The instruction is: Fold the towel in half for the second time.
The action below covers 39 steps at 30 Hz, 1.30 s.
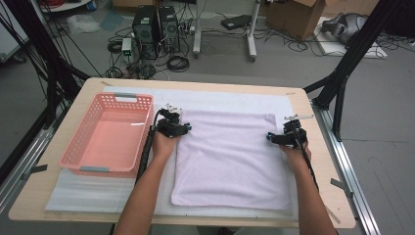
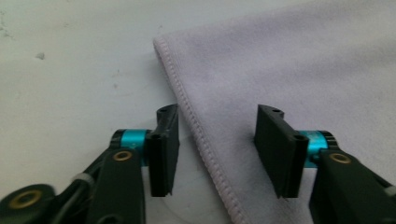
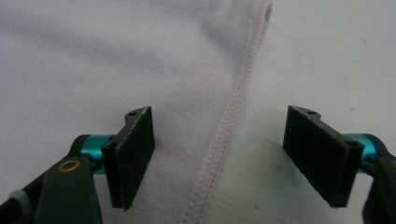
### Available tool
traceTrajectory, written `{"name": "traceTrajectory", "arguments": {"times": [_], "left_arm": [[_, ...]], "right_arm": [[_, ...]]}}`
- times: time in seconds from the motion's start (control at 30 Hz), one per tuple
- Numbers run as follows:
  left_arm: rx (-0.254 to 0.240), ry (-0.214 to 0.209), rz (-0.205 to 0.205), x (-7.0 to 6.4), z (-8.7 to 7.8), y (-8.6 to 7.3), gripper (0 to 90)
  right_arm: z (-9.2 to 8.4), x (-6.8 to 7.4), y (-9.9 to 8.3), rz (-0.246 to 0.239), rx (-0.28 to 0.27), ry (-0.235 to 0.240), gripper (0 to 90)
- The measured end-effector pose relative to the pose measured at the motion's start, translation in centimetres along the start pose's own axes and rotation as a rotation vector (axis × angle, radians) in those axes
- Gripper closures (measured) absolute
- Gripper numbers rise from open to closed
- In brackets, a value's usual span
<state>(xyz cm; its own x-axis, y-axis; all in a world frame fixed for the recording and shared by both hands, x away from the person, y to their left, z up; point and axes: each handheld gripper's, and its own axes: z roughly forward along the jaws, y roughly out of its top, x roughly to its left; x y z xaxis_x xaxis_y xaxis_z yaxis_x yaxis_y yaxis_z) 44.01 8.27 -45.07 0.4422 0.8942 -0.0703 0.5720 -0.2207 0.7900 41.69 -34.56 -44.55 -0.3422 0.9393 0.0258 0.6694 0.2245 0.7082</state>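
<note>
A wooden table point(image 1: 313, 147) carries a white mat point(image 1: 98, 196); on it lie a towel point(image 1: 230, 161) and a pink basket point(image 1: 78, 147).

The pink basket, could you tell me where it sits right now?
In the high view, the pink basket sits on the table's left side, beside the left tool and the white towel.

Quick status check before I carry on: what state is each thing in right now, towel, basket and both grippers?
towel: spread flat on the mat, not lifted.
pink basket: upright, empty, left of the towel.
left gripper: open, jaws astride the towel's left hem, not pinching it.
right gripper: open, jaws astride the towel's right hem, not pinching it.
</note>
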Motion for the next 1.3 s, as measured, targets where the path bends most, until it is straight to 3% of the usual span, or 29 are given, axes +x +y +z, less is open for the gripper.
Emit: {"name": "traceTrajectory", "arguments": {"times": [0.1,0.17,0.27,0.33,0.47,0.57,0.67,0.77,0.87,1.13,1.3], "left_arm": [[-0.003,-0.034,-0.018,-0.1,0.0,0.0,68.6],[-0.003,-0.054,-0.039,-0.3,0.1,0.0,83.3],[0.006,-0.063,-0.090,-0.2,0.0,0.1,84.4],[0.011,-0.078,-0.138,0.1,-0.1,0.1,84.8],[-0.016,-0.093,-0.199,0.5,-0.5,0.3,85.2],[-0.049,-0.106,-0.204,0.5,-1.4,0.7,85.2],[-0.070,-0.120,-0.196,0.3,-2.6,1.1,85.2],[-0.085,-0.142,-0.177,-0.1,-3.8,1.4,85.2],[-0.112,-0.166,-0.164,-0.4,-5.1,1.5,85.1],[-0.105,-0.195,-0.145,-0.9,-7.5,0.1,85.0],[-0.102,-0.214,-0.108,-1.6,-8.9,-1.3,84.9]], "right_arm": [[-0.1,0.4,0.1,-0.027,-0.002,0.028,46.4],[-0.1,0.6,0.2,-0.033,-0.002,0.045,55.5],[-0.2,0.6,0.2,-0.007,-0.002,0.084,77.0],[-0.2,0.7,0.2,0.009,-0.003,0.095,80.5],[-0.5,0.2,-0.1,0.087,-0.020,0.127,82.6],[-1.3,-0.1,-0.4,0.117,-0.065,0.147,82.7],[-2.5,-0.1,-0.3,0.107,-0.104,0.165,82.8],[-3.6,0.0,-0.3,0.113,-0.122,0.178,82.7],[-4.5,0.2,-0.6,0.088,-0.125,0.185,82.7],[-7.4,0.8,-1.7,0.069,-0.163,0.227,82.6],[-8.9,1.4,-2.7,0.055,-0.177,0.249,82.5]]}}
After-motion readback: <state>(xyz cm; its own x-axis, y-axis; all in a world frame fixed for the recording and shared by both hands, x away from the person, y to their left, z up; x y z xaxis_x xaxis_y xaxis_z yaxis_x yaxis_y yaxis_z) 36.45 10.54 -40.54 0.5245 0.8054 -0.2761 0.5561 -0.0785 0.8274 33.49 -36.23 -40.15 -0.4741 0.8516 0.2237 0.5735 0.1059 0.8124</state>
